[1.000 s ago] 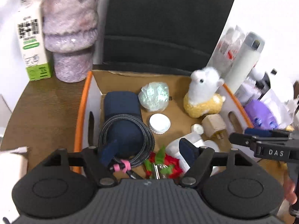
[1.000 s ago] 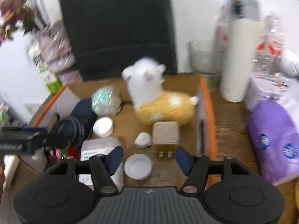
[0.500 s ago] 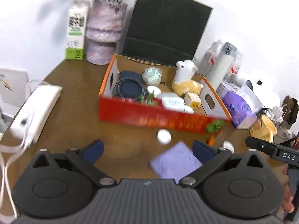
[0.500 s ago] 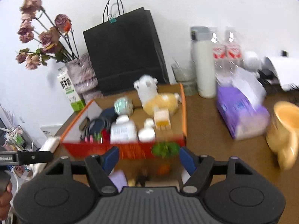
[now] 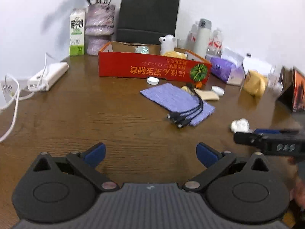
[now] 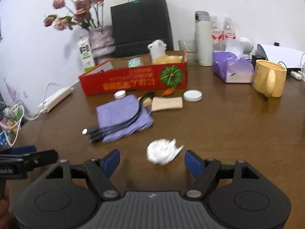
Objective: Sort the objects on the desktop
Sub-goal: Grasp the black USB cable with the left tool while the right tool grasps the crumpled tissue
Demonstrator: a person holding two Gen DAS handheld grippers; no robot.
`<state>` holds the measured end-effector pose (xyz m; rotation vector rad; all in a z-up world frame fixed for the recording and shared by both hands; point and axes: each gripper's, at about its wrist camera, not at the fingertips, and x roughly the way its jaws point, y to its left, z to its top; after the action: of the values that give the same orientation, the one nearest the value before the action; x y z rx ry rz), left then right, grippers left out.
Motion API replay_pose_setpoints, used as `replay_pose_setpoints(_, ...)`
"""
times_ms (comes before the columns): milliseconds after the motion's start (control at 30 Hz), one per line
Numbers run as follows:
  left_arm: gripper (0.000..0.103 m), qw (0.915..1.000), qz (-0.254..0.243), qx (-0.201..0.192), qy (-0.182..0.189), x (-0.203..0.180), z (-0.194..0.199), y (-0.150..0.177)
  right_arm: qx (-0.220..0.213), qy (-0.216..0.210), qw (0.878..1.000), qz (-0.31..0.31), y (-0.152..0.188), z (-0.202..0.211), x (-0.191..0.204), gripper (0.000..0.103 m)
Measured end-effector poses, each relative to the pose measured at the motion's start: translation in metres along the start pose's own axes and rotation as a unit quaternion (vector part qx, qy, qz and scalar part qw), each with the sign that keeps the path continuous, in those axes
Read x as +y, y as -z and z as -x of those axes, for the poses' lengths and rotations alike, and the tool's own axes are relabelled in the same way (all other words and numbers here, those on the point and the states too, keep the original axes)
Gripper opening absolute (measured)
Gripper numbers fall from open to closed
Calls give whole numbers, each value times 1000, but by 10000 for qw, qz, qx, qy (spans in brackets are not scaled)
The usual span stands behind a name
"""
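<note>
A red cardboard box (image 5: 152, 68) (image 6: 133, 80) stands at the back with a plush alpaca (image 6: 160, 52) inside. In front of it lie a purple cloth (image 5: 175, 97) (image 6: 122, 114), a black multi-head cable (image 6: 114, 127) across the cloth, a beige pad (image 6: 167, 104) and two white lids (image 6: 193, 95) (image 6: 120, 94). My left gripper (image 5: 150, 153) hangs wide open over bare wood. The jaws of my right gripper (image 6: 152, 161) are opening. A crumpled white tissue (image 6: 162, 153) (image 5: 240, 125) lies on the table between its tips, and the pads do not touch it.
A yellow mug (image 6: 269, 78), a purple tissue pack (image 6: 232, 68), a white thermos (image 6: 203, 38) and bottles stand at the right back. A black bag (image 6: 141, 22), a vase (image 6: 101, 40) and a milk carton (image 6: 85, 53) line the wall. A power strip (image 5: 47, 76) with cords lies left.
Both grippers have drawn back from over the box's inside to low over the near table. Both pairs of jaws stand wider. The box's contents have dropped mostly out of sight.
</note>
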<state>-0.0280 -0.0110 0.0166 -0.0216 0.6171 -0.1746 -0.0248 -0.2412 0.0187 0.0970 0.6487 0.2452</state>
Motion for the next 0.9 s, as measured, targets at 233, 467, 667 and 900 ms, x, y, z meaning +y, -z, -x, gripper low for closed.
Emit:
replay_pose_setpoints(233, 103, 9998, 171, 37, 18, 5, -6, 1, -93, 75, 9999, 54, 8, 8, 8, 73)
replay_pose_setpoints(467, 103, 9980, -355, -284, 446, -30, -53, -75, 123, 535, 9985, -20, -13, -22, -6, 48)
replay_pose_setpoints(667, 70, 9904, -1173, 299, 669, -85, -127, -109, 22, 489, 9987, 151, -32, -33, -16, 23)
replay_pose_setpoints(900, 11, 9890, -782, 877, 898, -80, -161, -115, 54, 224, 9995, -230, -39, -46, -38, 23)
